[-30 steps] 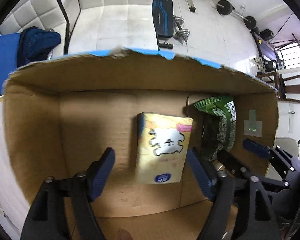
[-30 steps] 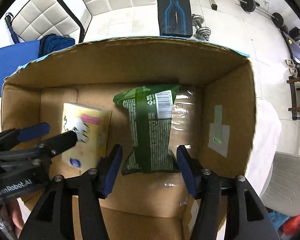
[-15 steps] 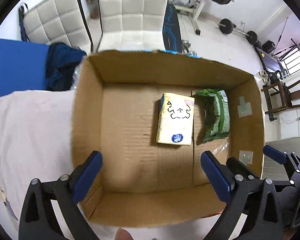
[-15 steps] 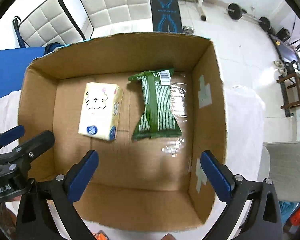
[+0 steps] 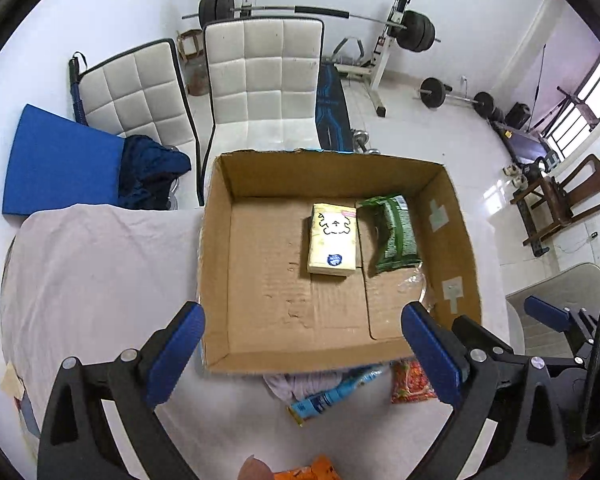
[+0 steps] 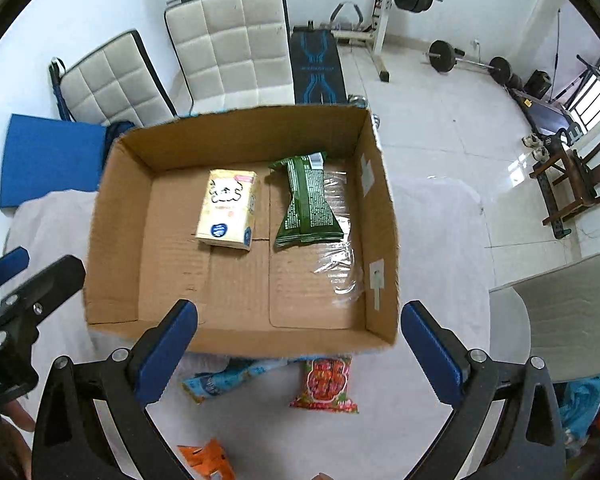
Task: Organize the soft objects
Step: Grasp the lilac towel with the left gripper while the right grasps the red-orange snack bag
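A cardboard box (image 5: 214, 264) (image 6: 380, 216) stands on a white-clothed table. Inside it lie a yellow tissue pack (image 5: 333, 239) (image 6: 228, 208) and, to its right, a green snack bag (image 5: 392, 232) (image 6: 306, 202). My left gripper (image 5: 303, 354) hangs open above the box's near edge, nothing between its fingers. My right gripper (image 6: 299, 350) is likewise open and empty over the near wall. In front of the box on the cloth lie a blue packet (image 6: 228, 380) (image 5: 332, 394), a red snack packet (image 6: 326, 382) (image 5: 410, 384) and an orange packet (image 6: 206, 460) (image 5: 304, 472).
White padded chairs (image 5: 260, 80), a blue mat (image 5: 60, 160) and dark blue cloth (image 5: 148, 168) stand behind the table. Weights and a bench (image 6: 316, 68) fill the floor beyond. A grey chair (image 6: 560, 312) is at the right, wooden chairs (image 5: 560, 200) farther off.
Both grippers opened wide, let go of the tissue pack and the green bag inside the box, and rose up and back so the whole box and the table show.
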The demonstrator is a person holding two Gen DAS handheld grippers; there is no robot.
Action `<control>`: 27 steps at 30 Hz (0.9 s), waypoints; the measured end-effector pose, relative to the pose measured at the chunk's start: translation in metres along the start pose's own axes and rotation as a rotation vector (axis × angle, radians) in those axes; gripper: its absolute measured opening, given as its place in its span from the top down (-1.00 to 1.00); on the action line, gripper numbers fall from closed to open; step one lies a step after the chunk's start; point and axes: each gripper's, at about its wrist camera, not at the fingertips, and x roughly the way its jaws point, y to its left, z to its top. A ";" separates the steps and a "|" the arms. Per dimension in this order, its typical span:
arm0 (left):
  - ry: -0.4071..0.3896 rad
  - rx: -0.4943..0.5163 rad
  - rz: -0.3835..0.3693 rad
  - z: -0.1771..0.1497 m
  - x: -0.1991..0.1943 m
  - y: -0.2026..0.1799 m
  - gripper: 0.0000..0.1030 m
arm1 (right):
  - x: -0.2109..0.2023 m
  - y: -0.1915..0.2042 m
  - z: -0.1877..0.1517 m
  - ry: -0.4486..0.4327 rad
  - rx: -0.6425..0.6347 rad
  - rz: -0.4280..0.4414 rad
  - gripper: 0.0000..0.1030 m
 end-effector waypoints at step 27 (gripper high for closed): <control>0.335 0.088 0.175 -0.113 0.180 -0.013 -0.95 | 0.165 -0.081 -0.136 0.306 0.273 0.092 -0.76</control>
